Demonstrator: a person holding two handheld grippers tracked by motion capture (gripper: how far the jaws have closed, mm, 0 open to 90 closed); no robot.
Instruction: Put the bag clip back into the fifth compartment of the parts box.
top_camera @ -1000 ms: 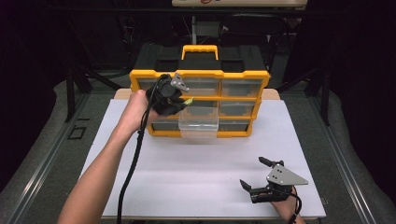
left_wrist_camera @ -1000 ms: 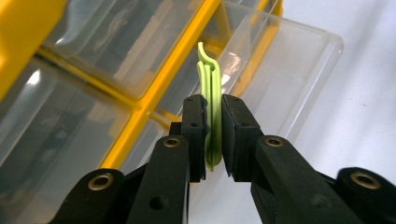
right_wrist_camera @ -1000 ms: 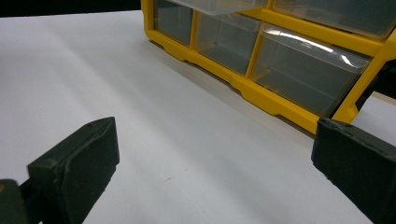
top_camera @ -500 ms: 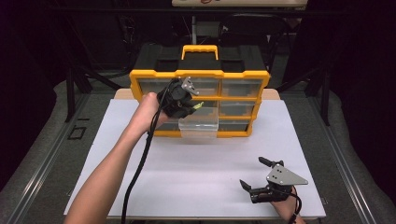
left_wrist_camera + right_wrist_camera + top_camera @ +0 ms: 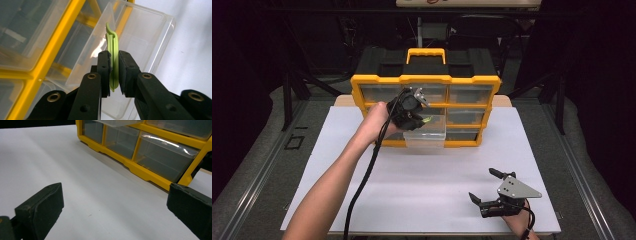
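A yellow and black drawer cabinet (image 5: 427, 80) stands at the back of the white table top (image 5: 422, 185). One clear drawer (image 5: 426, 136) is pulled out at its lower middle. My left gripper (image 5: 418, 120) hovers over that drawer, shut on a thin light-green plastic piece (image 5: 113, 62) that stands upright between its pads above the clear drawer (image 5: 140, 40). My right gripper (image 5: 484, 187) rests near the table's front right, held by a hand, its jaws wide open with nothing between them. Its fingertips (image 5: 41, 210) frame bare table, with the cabinet (image 5: 150, 175) beyond.
The cabinet's other clear drawers (image 5: 469, 94) are pushed in. A black cable (image 5: 362, 190) trails from the left gripper along the forearm toward the front edge. Dark floor and metal rails surround the table.
My left gripper has moved right and down with the green piece, from the cabinet's left side to above the pulled-out drawer. The right gripper has stayed where it was.
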